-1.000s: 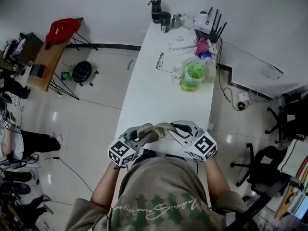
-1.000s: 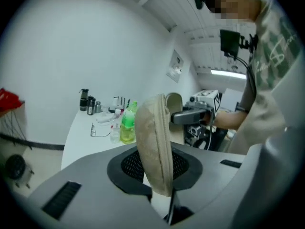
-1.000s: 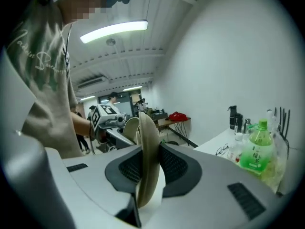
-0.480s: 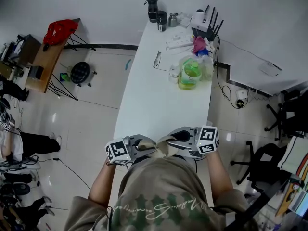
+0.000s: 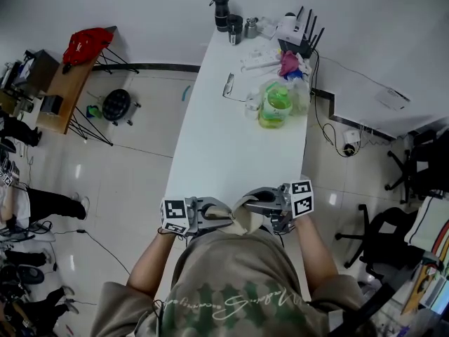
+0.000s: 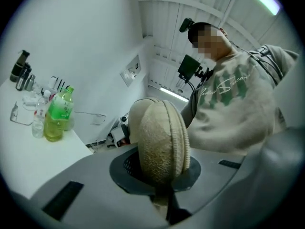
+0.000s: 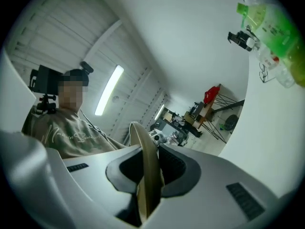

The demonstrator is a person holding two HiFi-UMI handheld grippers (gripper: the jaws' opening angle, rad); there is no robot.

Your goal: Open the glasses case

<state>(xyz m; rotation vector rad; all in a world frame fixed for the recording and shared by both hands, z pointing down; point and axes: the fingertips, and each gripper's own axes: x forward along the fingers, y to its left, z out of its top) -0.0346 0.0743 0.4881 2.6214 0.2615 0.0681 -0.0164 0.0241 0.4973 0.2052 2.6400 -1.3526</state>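
The beige woven glasses case [image 5: 239,213] hangs between my two grippers, just over the white table's [image 5: 231,146] near edge and close to the person's chest. My left gripper [image 5: 212,216] points right. Its jaws are closing with the pads pressed on one end of the case [image 6: 159,135], which stands on edge with its zip seam toward the camera. From the other side my right gripper [image 5: 256,203] points left, shut on a thin beige edge of the case [image 7: 144,168]. Whether the case is unzipped cannot be seen.
At the table's far end stand a green bottle [image 5: 272,107], a pair of glasses [image 5: 229,88], a router [image 5: 298,30], black flasks [image 5: 223,14] and small clutter. An office chair [image 5: 379,237] stands right of the table. A side table with a red bag [image 5: 88,44] is far left.
Both grippers drew back toward the person's chest and turned to face each other across the case. The right gripper rolled so its marker cube stands upright. The left jaws narrowed on the case.
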